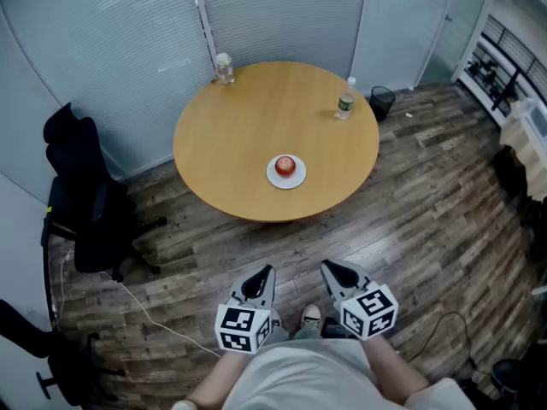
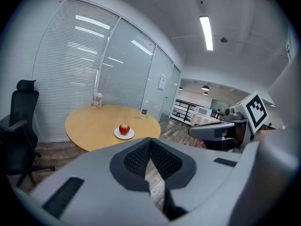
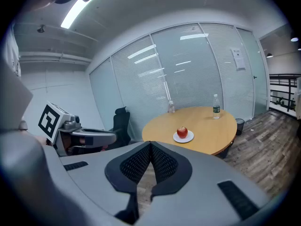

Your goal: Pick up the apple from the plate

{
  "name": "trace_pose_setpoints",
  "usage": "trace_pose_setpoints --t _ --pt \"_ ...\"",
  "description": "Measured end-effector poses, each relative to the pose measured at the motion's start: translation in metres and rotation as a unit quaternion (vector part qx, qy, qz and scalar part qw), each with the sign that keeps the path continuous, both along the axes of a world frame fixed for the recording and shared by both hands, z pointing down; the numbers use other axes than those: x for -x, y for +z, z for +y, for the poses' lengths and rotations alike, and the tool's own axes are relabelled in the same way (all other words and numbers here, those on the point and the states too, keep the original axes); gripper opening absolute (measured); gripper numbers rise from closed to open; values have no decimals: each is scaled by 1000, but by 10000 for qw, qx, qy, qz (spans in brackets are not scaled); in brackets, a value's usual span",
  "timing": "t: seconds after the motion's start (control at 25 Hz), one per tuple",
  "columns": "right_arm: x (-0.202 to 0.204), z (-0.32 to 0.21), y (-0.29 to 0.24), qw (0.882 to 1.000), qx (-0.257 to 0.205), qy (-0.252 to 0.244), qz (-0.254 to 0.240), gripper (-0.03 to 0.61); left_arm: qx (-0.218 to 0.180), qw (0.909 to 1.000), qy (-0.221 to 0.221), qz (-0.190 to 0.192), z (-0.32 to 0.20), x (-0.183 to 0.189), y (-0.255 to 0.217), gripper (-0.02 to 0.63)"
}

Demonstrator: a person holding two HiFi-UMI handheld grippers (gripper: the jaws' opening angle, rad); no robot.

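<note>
A red apple (image 1: 286,165) rests on a small white plate (image 1: 275,178) near the front edge of a round wooden table (image 1: 248,118). Both grippers hang well short of the table, above the floor in front of the person. The left gripper (image 1: 266,272) is shut with nothing in it; the right gripper (image 1: 329,269) is shut and empty too. The left gripper view has the apple (image 2: 124,128) on its plate (image 2: 124,135) far ahead, and the right gripper (image 2: 214,130) beside. The right gripper view shows the apple (image 3: 182,132), the plate (image 3: 183,137) and the left gripper (image 3: 94,138).
A glass jar (image 1: 224,67) stands at the table's far left edge, a plastic bottle (image 1: 345,101) at its far right. A black office chair (image 1: 85,212) sits left of the table, a small black bin (image 1: 382,102) behind it. Glass walls with blinds close the back. Cables trail on the wooden floor.
</note>
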State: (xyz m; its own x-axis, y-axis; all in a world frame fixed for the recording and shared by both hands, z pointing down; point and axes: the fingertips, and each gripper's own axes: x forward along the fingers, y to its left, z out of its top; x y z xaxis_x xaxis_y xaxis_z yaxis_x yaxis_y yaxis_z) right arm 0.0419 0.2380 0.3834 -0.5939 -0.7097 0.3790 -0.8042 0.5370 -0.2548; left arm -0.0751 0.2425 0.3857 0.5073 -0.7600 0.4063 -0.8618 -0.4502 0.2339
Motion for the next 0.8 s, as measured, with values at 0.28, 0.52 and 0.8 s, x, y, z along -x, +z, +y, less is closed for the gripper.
trace_pose_setpoints --t 0.28,0.52,0.8 --pt "9 -4 -1 9999 -32 71 75 29 -31 10000 66 19 -5 14 -2 3" --pt "10 -8 -6 9990 -40 448 -43 31 -71 9998 198 70 -6 32 -5 3" --pt "12 -14 -13 9956 -252 874 209 31 -117 9988 445 161 -17 54 -4 3"
